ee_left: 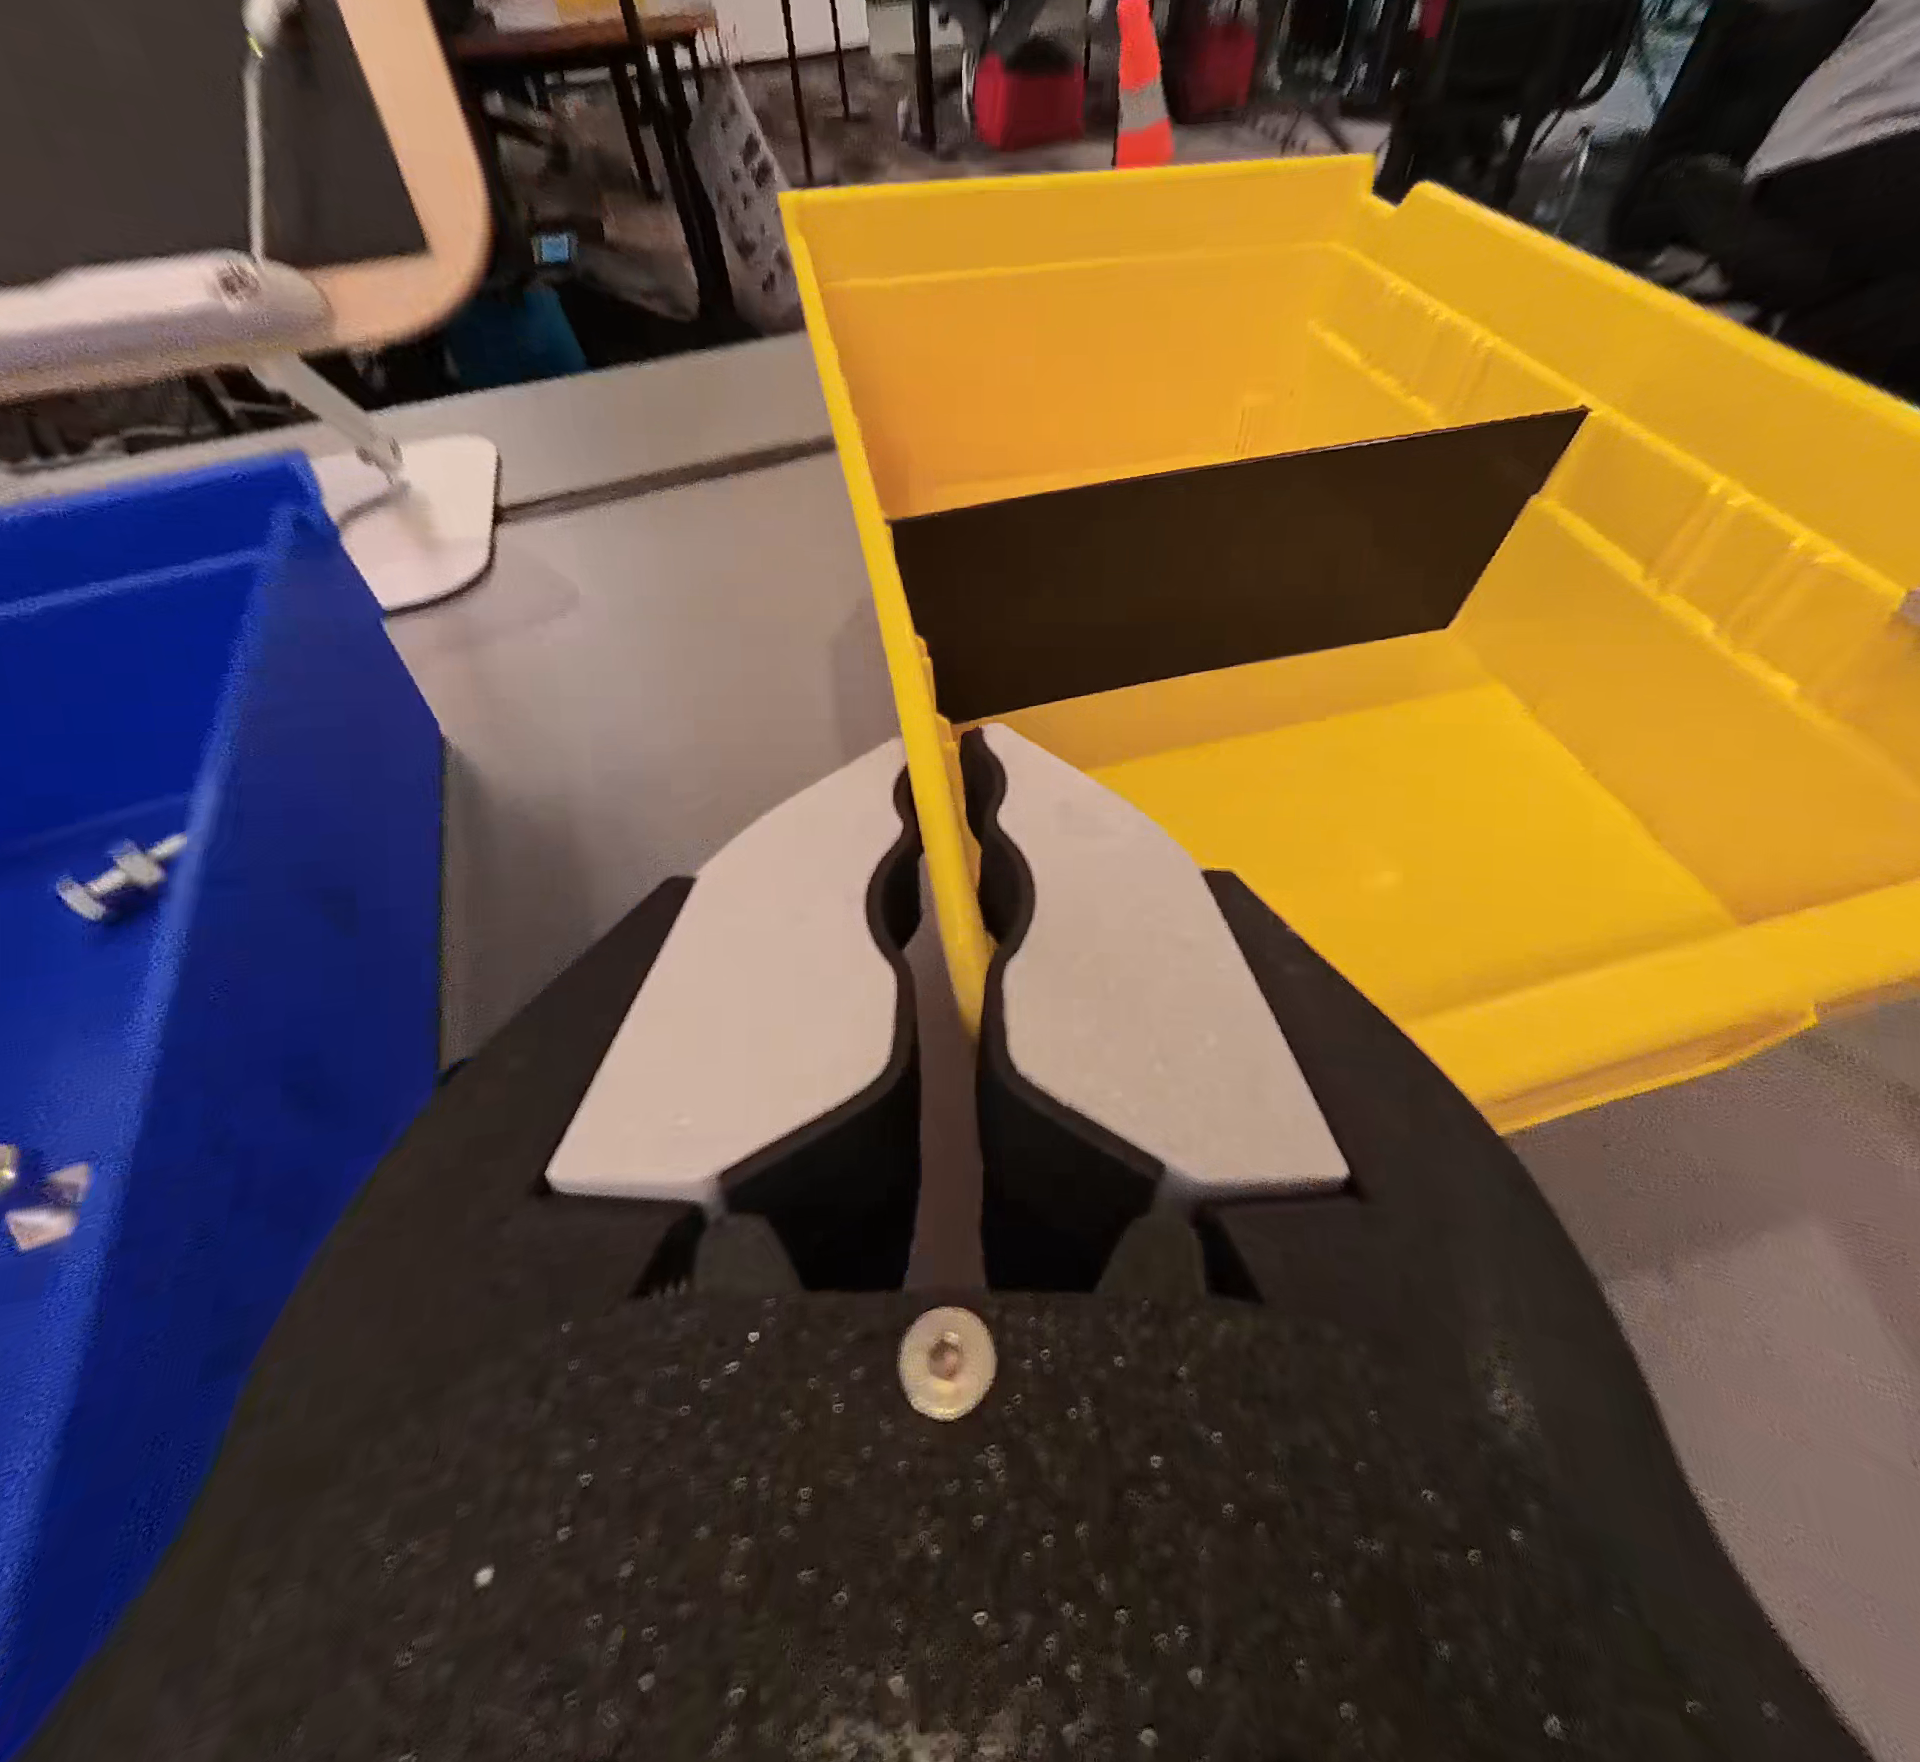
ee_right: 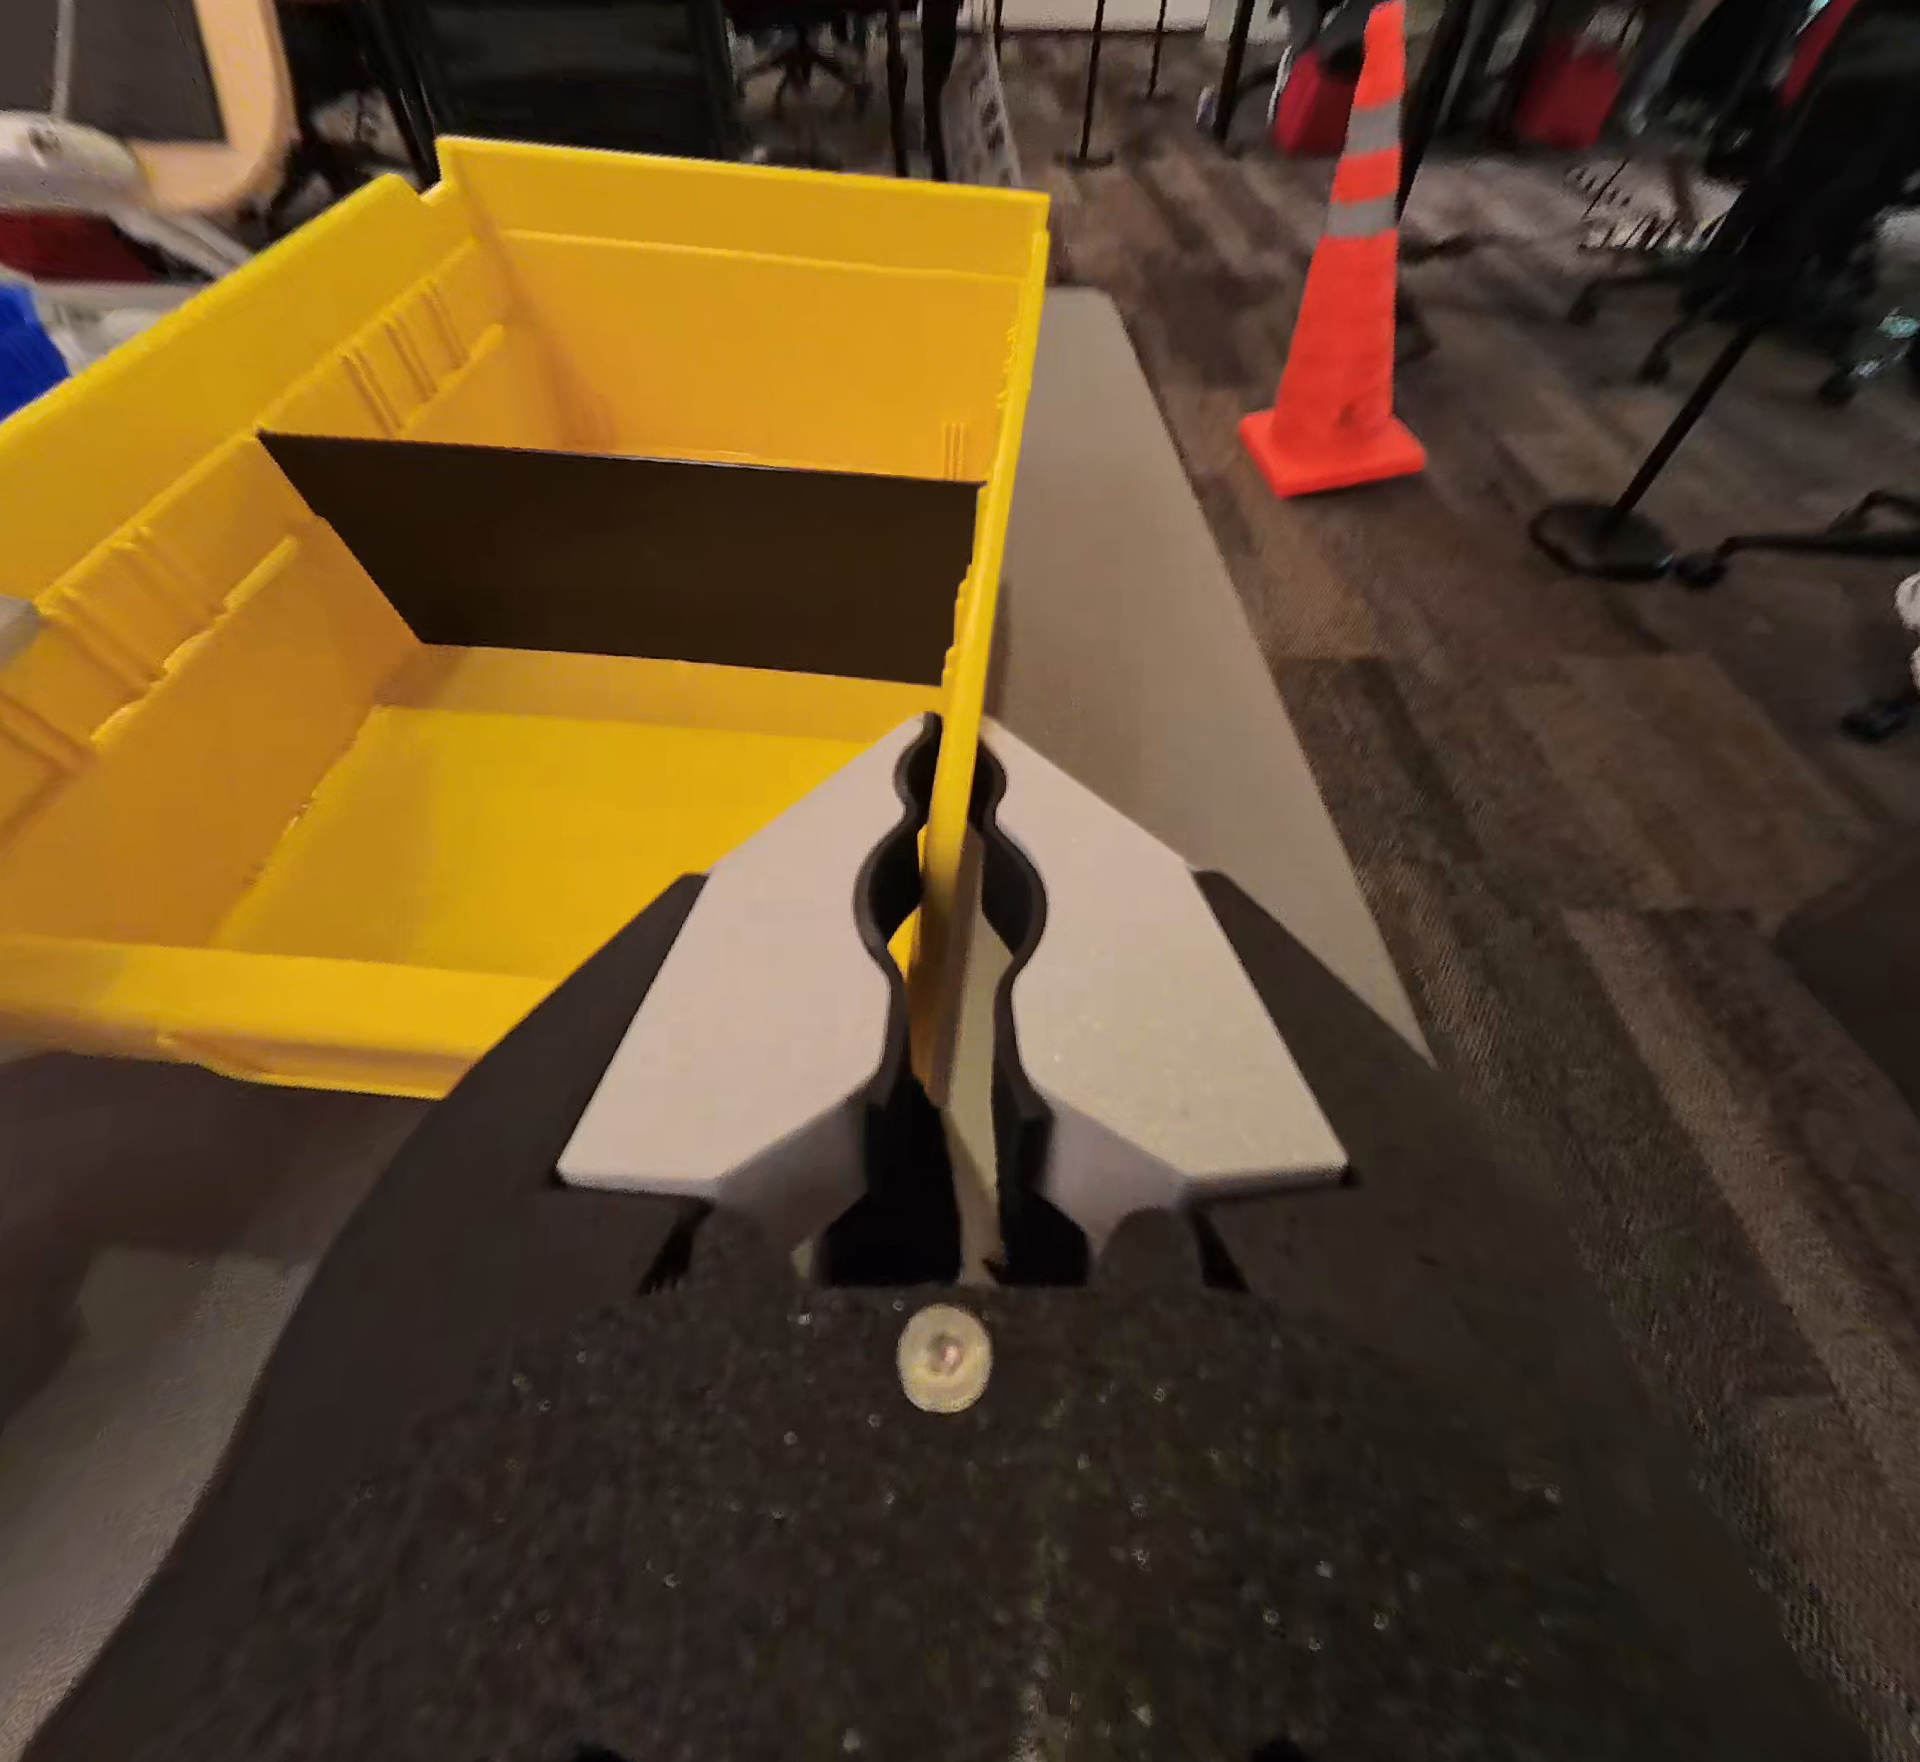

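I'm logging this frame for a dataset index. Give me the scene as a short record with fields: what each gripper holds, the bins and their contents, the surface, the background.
left gripper: closed on the left side wall of the yellow plastic bin
right gripper: closed on the same bin's right side wall
bin interior: black flat divider panel across it; near compartment bare
beside it: blue plastic bin holding small metal parts
surface: grey tabletop
background: orange traffic cone on the carpet
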Motion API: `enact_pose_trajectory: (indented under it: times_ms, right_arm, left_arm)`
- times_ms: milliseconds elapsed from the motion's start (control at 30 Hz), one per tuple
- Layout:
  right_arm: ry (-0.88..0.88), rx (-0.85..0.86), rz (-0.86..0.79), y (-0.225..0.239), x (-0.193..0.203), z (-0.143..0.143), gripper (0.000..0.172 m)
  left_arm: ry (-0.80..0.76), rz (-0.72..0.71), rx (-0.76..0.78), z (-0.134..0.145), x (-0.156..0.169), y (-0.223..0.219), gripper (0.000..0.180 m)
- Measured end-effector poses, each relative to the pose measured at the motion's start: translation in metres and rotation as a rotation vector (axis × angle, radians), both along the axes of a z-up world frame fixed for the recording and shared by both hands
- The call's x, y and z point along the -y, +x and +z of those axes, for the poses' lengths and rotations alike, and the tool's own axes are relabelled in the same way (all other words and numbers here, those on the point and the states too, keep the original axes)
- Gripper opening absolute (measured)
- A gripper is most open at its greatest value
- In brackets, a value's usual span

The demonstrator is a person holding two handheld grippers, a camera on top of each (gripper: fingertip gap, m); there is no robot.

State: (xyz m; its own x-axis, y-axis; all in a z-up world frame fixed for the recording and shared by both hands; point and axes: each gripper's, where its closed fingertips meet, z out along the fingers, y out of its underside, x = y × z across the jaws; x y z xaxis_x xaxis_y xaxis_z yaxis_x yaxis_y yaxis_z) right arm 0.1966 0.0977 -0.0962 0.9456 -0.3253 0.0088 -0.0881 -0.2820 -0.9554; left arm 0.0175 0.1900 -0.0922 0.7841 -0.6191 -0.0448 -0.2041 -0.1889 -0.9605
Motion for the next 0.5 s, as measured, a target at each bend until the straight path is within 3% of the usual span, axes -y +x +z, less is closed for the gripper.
enact_pose_trajectory:
  times_ms: [100,333,400,433,500]
  right_arm:
    - [-0.038,-0.069,0.019,0.003,-0.007,-0.021,0.002]
    - [-0.006,-0.08,-0.006,0.01,-0.025,-0.022,0.003]
    - [0.017,-0.084,-0.021,0.008,-0.025,-0.016,0.011]
    - [0.035,-0.074,-0.017,0.006,-0.025,-0.01,0.021]
    - [0.079,-0.022,-0.019,0.001,-0.021,0.008,0.027]
  left_arm:
    - [-0.05,0.009,-0.022,-0.025,0.001,0.002,0.009]
    - [-0.073,-0.068,-0.026,-0.027,0.003,0.006,0.023]
    - [-0.062,-0.097,-0.06,-0.019,0.008,0.0,0.024]
    - [-0.045,-0.106,-0.058,-0.008,0.011,-0.005,0.024]
    - [0.011,-0.14,-0.016,0.03,0.019,-0.02,0.027]
